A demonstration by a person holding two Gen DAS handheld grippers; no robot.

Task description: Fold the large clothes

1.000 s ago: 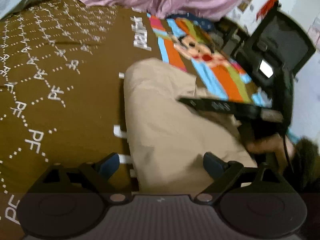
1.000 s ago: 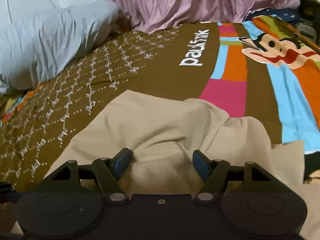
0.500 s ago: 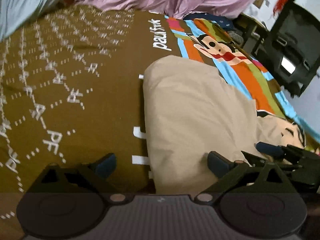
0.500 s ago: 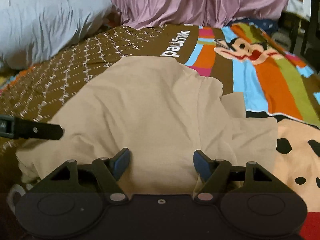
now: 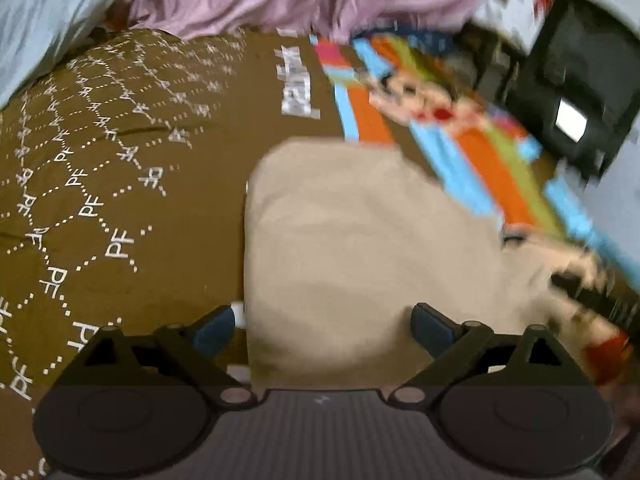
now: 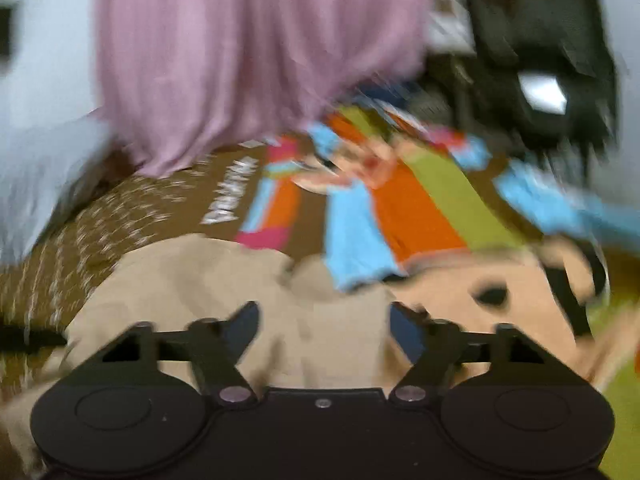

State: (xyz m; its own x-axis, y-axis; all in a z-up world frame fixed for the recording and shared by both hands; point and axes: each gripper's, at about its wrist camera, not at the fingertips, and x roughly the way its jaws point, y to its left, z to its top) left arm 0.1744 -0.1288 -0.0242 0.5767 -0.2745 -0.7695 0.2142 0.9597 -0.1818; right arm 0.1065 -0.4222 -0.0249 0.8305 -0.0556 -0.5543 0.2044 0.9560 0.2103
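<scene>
A bed covered by a brown cotton spread printed with white dotted lattice, "PF" marks and bright cartoon stripes carries a folded beige cloth garment lying flat near its middle (edges blurred), with a pale blue-grey pillow at the far left corner.

Garment: plain beige, no print.
Bedspread: brown with white dotted lattice and "PF" letters; further over, stripes of blue, orange, green and pink around a cartoon face.
Curtain: mauve-pink.
Pillow: pale grey-blue.
Chair: black.
</scene>
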